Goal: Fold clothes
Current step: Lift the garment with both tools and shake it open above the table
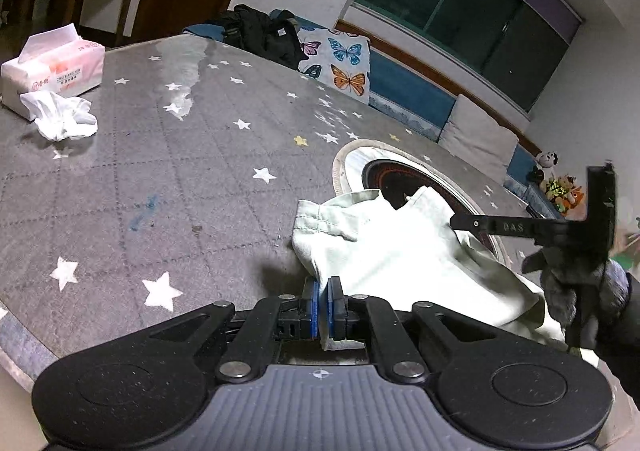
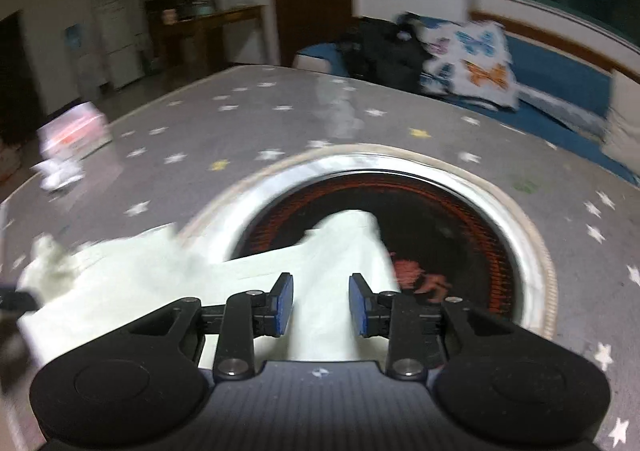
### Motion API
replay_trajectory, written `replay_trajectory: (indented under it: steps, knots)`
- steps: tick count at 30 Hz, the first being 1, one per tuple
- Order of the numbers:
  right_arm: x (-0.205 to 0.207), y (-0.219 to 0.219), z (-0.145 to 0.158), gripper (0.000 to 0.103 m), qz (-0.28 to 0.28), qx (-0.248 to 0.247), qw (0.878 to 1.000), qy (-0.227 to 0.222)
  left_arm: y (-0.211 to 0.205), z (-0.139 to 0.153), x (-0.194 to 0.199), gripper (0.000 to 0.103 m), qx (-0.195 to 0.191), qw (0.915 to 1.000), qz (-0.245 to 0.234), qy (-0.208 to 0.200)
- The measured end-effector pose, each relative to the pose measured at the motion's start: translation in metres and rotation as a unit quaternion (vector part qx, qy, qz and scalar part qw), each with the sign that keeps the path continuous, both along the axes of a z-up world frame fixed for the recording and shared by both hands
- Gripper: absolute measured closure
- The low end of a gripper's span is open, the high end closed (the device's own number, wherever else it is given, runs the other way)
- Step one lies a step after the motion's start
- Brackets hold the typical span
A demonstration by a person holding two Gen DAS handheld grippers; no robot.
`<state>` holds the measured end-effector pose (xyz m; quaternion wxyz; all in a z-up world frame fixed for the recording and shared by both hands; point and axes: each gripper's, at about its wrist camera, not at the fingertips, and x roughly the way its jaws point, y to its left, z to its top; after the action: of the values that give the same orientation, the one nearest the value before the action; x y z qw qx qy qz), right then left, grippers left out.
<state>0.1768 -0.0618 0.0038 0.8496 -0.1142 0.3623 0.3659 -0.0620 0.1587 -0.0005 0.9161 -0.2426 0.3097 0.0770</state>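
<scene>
A pale green garment [image 1: 384, 251] lies crumpled on the grey star-patterned table [image 1: 180, 179], partly over a round inset heater. My left gripper [image 1: 323, 305] is shut on a fold of the garment at its near edge. In the left wrist view the right gripper [image 1: 520, 229] shows as a black finger over the cloth's right side, held by a gloved hand [image 1: 584, 291]. In the blurred right wrist view the right gripper [image 2: 320, 303] is open, its blue pads [image 2: 285, 303] apart above the same garment [image 2: 248, 279], nothing clamped between them.
The round heater [image 2: 440, 235] with a metal rim is set into the table. A tissue pack [image 1: 52, 71] and crumpled tissue [image 1: 60, 119] sit at the far left. A sofa with a butterfly cushion [image 1: 340, 63], dark clothes [image 1: 260, 35] and soft toys [image 1: 560, 187] lies beyond the table.
</scene>
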Motion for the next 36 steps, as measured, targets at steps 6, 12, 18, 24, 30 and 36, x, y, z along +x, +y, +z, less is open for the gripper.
replay_trajectory:
  steps: [6,12,18,24,30,36]
  knots:
    - [0.015,-0.009,-0.008,0.100,-0.018,0.026,0.999,0.042,0.004,-0.002,-0.001,0.098,-0.004,1.0000,0.004,0.002]
    - [-0.036,0.002,0.021,0.100,0.090,0.041,0.995,-0.014,0.005,-0.005,0.000,0.098,-0.005,0.9999,0.008,0.008]
    - [-0.058,0.008,0.019,0.075,0.174,0.023,0.984,0.009,0.005,-0.008,-0.003,0.097,-0.006,0.9999,0.011,0.011]
    - [-0.011,0.003,0.038,0.076,0.115,0.060,0.991,0.016,0.005,-0.010,-0.003,0.097,-0.007,0.9999,0.009,0.012]
    - [0.027,0.030,0.015,0.081,0.092,0.019,0.995,0.030,0.005,-0.009,-0.004,0.094,-0.004,0.9999,0.009,0.012]
    - [0.028,0.057,-0.006,0.081,0.117,-0.014,0.993,0.024,0.005,-0.005,-0.006,0.092,0.007,0.9999,0.009,0.010]
